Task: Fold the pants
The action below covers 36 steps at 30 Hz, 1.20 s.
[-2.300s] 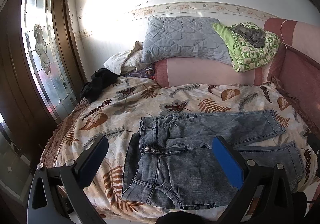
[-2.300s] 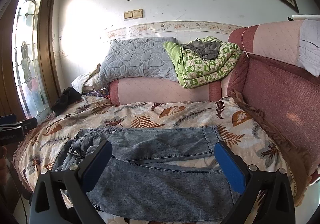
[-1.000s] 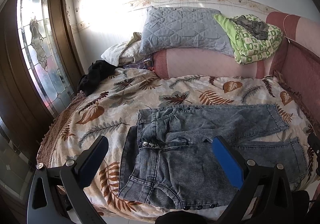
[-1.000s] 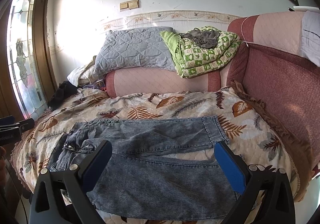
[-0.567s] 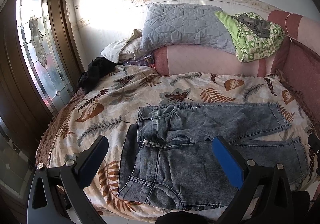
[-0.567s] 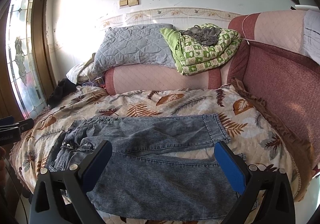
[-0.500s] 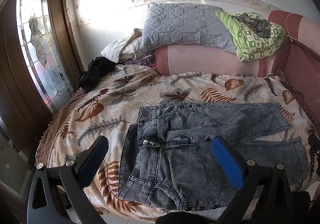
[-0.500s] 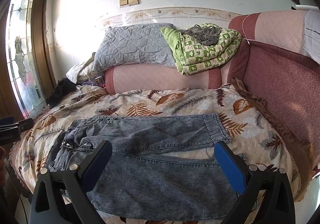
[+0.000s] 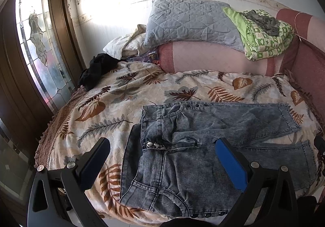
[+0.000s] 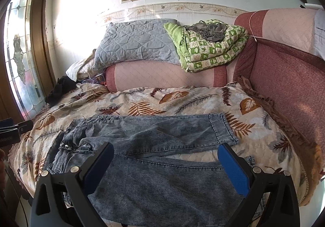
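The pants (image 9: 203,145) lie flat on the bed (image 9: 121,93), ready for folding; left claw (image 9: 162,158) and right claw (image 10: 165,163) hover apart, empty.

Sofa bed covered by a leaf-print bedspread, with clothing laid on it.

A cream bedspread (image 9: 126,93) printed with brown and grey leaves is spread over the whole seat, a brown fringe being seen along its edges. Grey washed denim pants (image 9: 203,145) are laid flat across its near half, with the waistband turned toward the glass door and the legs stretched toward the red armrest; the far leg is set slightly apart from the near one. A crumpled black garment (image 9: 97,70) is left at the far corner by the door.
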Each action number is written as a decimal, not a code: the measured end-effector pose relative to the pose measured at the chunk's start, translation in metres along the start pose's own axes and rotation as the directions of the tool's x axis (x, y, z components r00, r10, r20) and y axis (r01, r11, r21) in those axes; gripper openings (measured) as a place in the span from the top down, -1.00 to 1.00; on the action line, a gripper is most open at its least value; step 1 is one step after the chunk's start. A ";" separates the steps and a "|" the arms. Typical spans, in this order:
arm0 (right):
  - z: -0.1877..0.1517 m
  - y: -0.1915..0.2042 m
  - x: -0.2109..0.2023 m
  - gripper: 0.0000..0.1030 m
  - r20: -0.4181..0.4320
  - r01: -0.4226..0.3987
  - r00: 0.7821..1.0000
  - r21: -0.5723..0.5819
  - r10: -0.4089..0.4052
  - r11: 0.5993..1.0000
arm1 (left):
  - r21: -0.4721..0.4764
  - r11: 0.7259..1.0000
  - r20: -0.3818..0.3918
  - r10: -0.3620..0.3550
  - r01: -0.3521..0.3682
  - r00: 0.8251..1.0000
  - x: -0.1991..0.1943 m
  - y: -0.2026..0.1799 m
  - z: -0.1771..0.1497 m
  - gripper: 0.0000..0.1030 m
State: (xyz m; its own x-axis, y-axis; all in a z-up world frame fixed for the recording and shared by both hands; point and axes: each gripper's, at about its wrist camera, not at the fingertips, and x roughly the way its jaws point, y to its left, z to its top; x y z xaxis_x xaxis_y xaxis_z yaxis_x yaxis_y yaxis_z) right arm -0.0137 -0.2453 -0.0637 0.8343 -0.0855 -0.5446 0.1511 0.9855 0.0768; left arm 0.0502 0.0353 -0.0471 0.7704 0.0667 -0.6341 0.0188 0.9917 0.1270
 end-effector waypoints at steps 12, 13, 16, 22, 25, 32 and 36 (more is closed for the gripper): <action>0.013 -0.016 0.034 -1.00 -0.026 0.042 0.999 0.005 -0.042 0.999 | 0.024 0.995 -0.085 0.102 -0.100 0.991 0.038 0.033 -0.008 -1.00; 0.018 -0.018 0.042 -1.00 -0.038 0.043 0.998 0.007 -0.043 0.999 | 0.016 0.993 -0.088 0.118 -0.117 0.989 0.038 0.041 -0.010 -1.00; 0.038 -0.019 0.068 -1.00 -0.076 0.014 0.997 0.055 -0.010 0.998 | -0.019 0.985 -0.103 0.166 -0.169 0.981 0.043 0.073 -0.013 -1.00; 0.087 -0.004 0.122 -1.00 -0.099 -0.027 0.995 0.072 0.034 0.997 | -0.049 0.973 -0.156 0.215 -0.225 0.964 0.084 0.131 -0.001 -1.00; 0.108 -0.014 0.164 -1.00 -0.175 -0.039 0.983 0.084 0.053 0.996 | -0.030 0.981 -0.223 0.179 -0.190 0.958 0.123 0.147 0.011 -1.00; 0.119 -0.098 0.250 -1.00 -0.352 0.031 0.935 0.196 0.041 0.980 | 0.008 0.995 -0.328 0.101 -0.104 0.939 0.214 0.135 0.053 -1.00; 0.108 -0.145 0.275 -1.00 -0.413 0.052 0.910 0.229 0.048 0.972 | 0.024 0.999 -0.356 0.032 -0.025 0.934 0.253 0.101 0.078 -1.00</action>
State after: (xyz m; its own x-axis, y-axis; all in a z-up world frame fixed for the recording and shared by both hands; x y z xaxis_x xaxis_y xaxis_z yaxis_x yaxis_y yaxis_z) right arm 0.2516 -0.4272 -0.1342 0.5472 0.0300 -0.8365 0.3120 0.9200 0.2370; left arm 0.2970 0.1438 -0.1352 0.4934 0.1335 -0.8595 0.0147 0.9867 0.1617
